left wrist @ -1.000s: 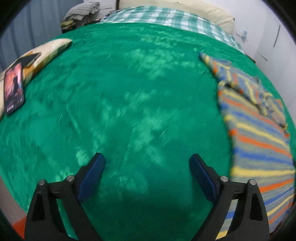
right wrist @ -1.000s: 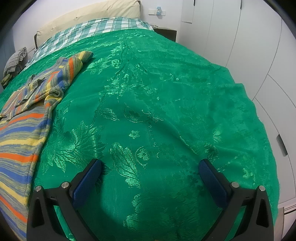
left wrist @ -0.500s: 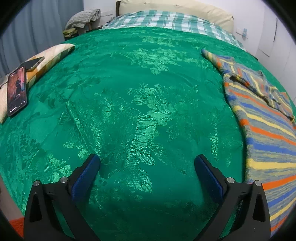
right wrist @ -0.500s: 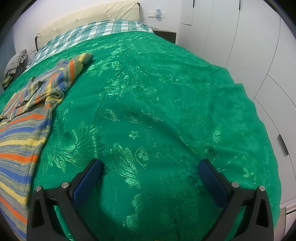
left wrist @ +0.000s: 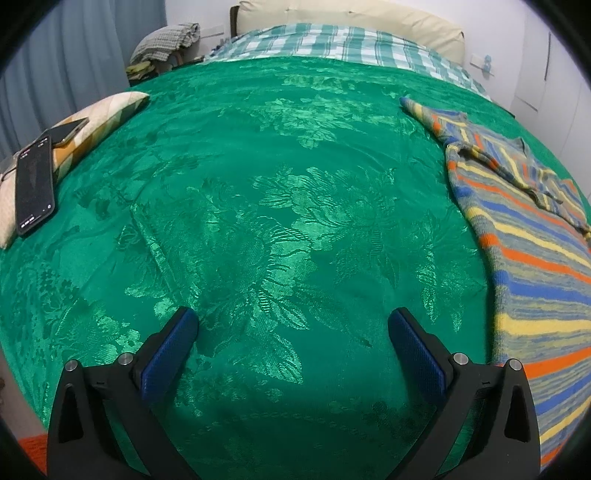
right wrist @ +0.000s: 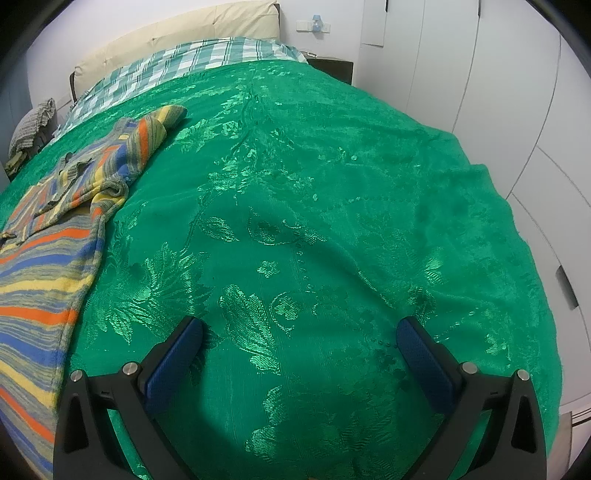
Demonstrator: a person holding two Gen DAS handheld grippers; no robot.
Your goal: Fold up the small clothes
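- Striped sweater (left wrist: 532,266) is lying flat on the green bedspread (left wrist: 280,206), running along the bed's right edge in the left wrist view and along the left edge in the right wrist view (right wrist: 48,280), one sleeve (right wrist: 147,140) reaching toward the head of the bed.
- Left gripper (left wrist: 293,325) is hovering over bare bedspread, jaws spread wide and gripping nothing, the sweater just beside its right finger.
- Right gripper (right wrist: 299,332) is likewise gaping, nothing between its blue pads (right wrist: 173,362), the sweater off to its left.
- Sweater's lower part is running out of frame in both views.
- Phone (left wrist: 33,192) is resting on a patterned cushion (left wrist: 99,122) at the bed's left edge; checked sheet (left wrist: 332,44) and cream headboard (left wrist: 351,18) are sitting at the head; white wardrobe doors (right wrist: 498,74) are flanking the far side.
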